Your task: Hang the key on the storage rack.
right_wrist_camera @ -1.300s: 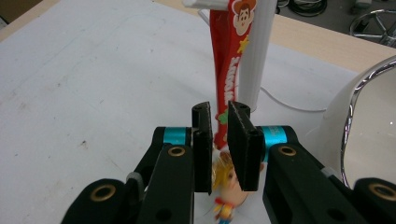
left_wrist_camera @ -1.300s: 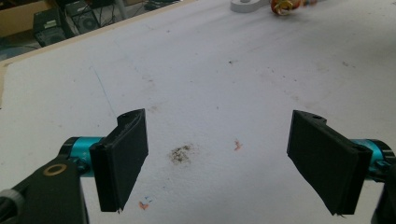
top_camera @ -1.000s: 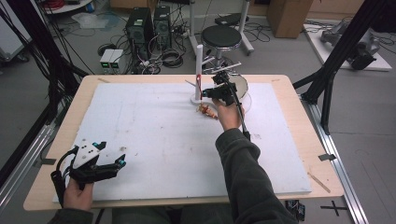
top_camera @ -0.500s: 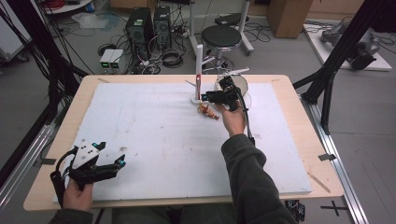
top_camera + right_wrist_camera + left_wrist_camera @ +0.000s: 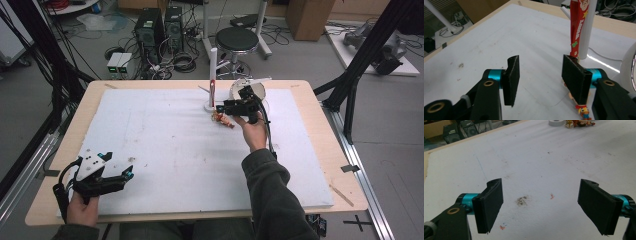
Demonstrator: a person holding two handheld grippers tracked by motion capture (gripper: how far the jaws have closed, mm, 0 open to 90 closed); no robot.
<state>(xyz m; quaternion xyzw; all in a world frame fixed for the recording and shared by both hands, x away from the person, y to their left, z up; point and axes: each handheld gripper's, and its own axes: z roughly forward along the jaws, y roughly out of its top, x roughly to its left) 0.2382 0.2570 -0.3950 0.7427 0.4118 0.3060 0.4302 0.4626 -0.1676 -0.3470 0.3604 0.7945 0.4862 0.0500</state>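
Toy figure (image 5: 581, 108) beside right tongs (image 5: 544, 78).

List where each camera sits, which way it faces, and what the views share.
High view: above the person's side, looking forward and down on the white mat; both forearms, left gripper, right gripper.
Left gripper view: along open jaws across the mat.
Right gripper view: toward the white post.
Shared: small figurine.

Small figurine (image 5: 582, 110) partly behind fingers (image 5: 576, 78)
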